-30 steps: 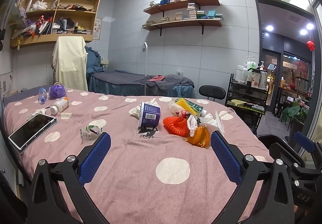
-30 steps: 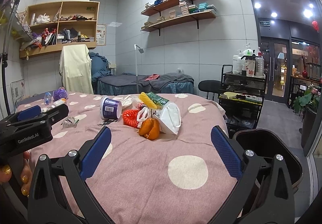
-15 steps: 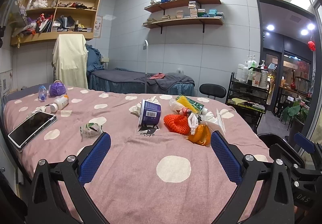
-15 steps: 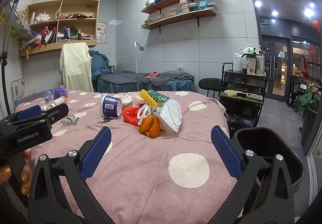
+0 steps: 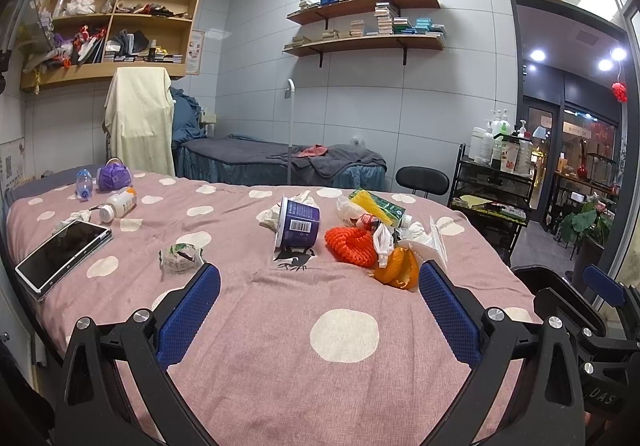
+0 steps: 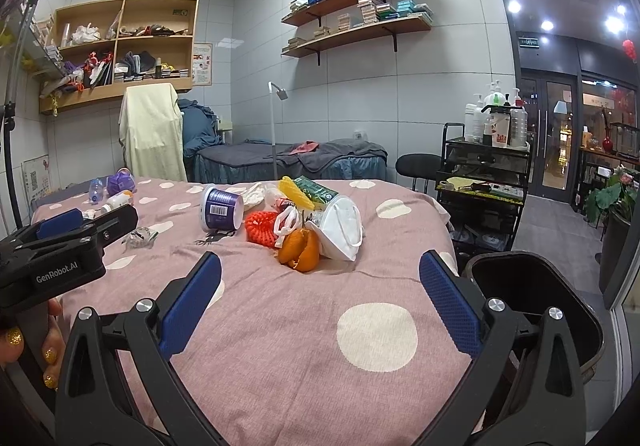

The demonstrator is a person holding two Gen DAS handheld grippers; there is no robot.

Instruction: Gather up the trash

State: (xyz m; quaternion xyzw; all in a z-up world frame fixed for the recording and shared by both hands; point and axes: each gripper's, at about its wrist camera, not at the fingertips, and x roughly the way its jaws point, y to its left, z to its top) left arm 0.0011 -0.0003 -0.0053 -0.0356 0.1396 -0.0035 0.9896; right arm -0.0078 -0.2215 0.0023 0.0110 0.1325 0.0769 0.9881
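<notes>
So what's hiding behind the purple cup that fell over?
Crumpled white tissue pokes out behind the tipped purple cup, at its open end. The cup's body covers the rest of it, and whatever else lies back there is hidden in both views.

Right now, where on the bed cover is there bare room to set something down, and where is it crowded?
Free: the near strip between the open left gripper and the purple cup, and the stretch between the tablet and that cup, bar one crumpled wrapper. Crowded: the cluster around the orange peel and white mask.
</notes>
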